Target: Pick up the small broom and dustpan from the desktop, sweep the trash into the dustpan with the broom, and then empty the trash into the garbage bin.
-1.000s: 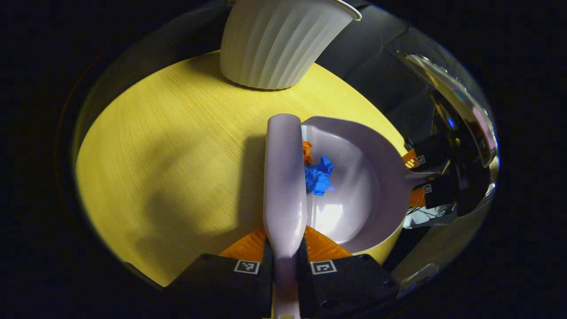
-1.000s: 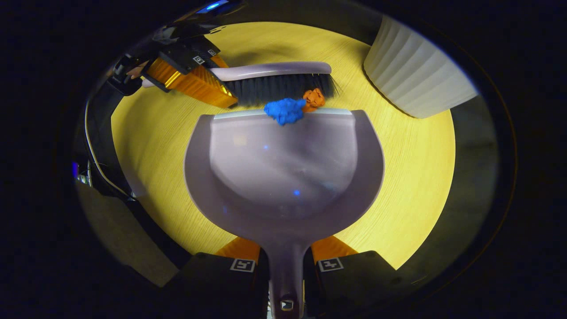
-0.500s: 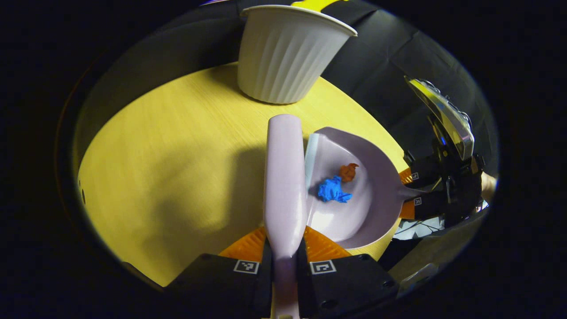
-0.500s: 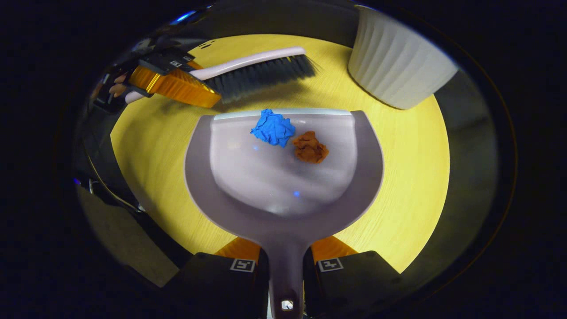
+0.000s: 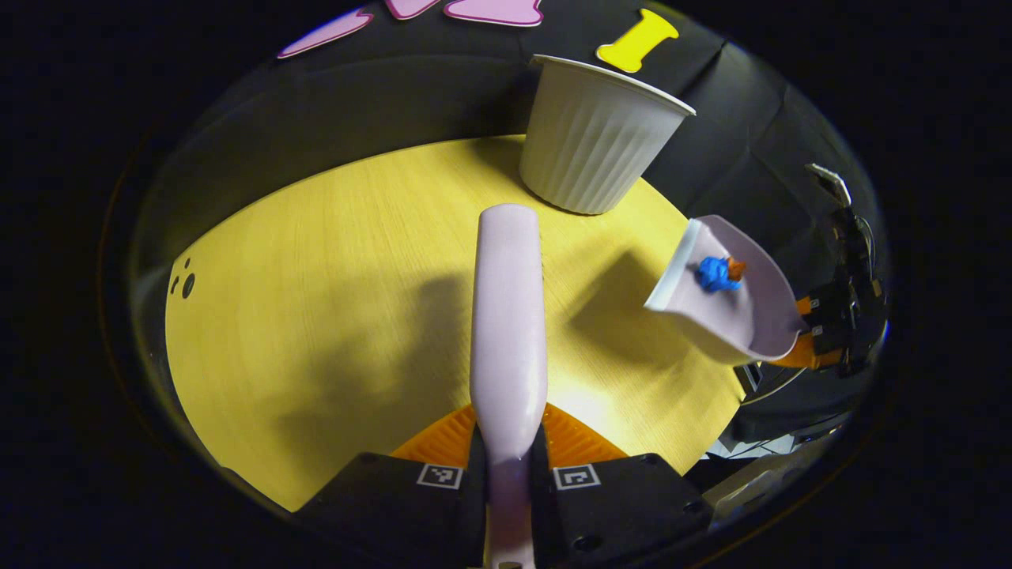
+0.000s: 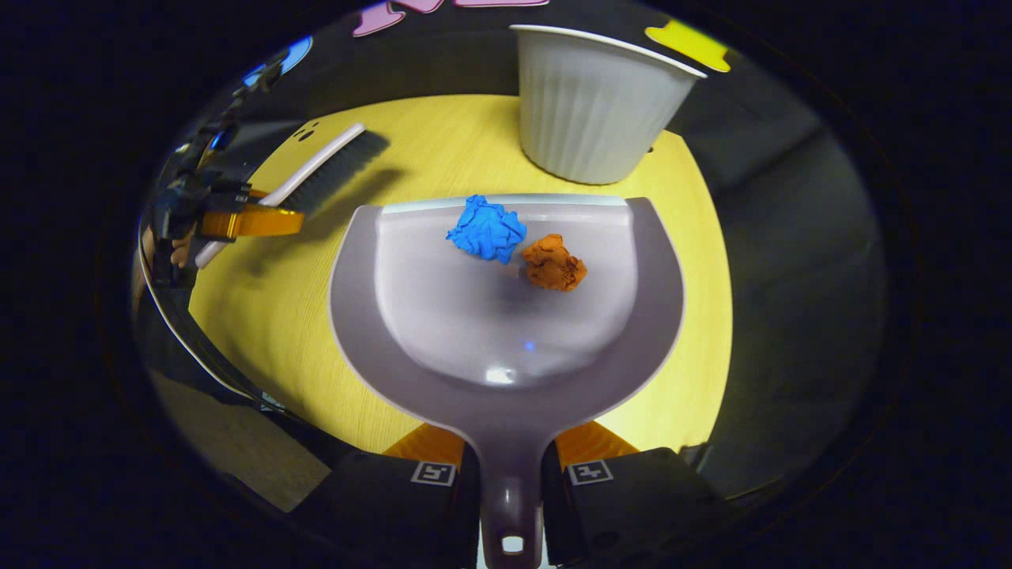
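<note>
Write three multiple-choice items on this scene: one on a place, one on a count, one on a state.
1. Where do the paper wads lie?
A. on the table
B. in the dustpan
C. in the bin

2. How many wads are there?
A. one
B. two
C. four

3. What is the left gripper doing?
A. holding the broom
B. open, holding nothing
C. holding the bin

Key: B, the blue wad and orange wad sit in the dustpan. B, two show. A, the left gripper is shut on the broom.
</note>
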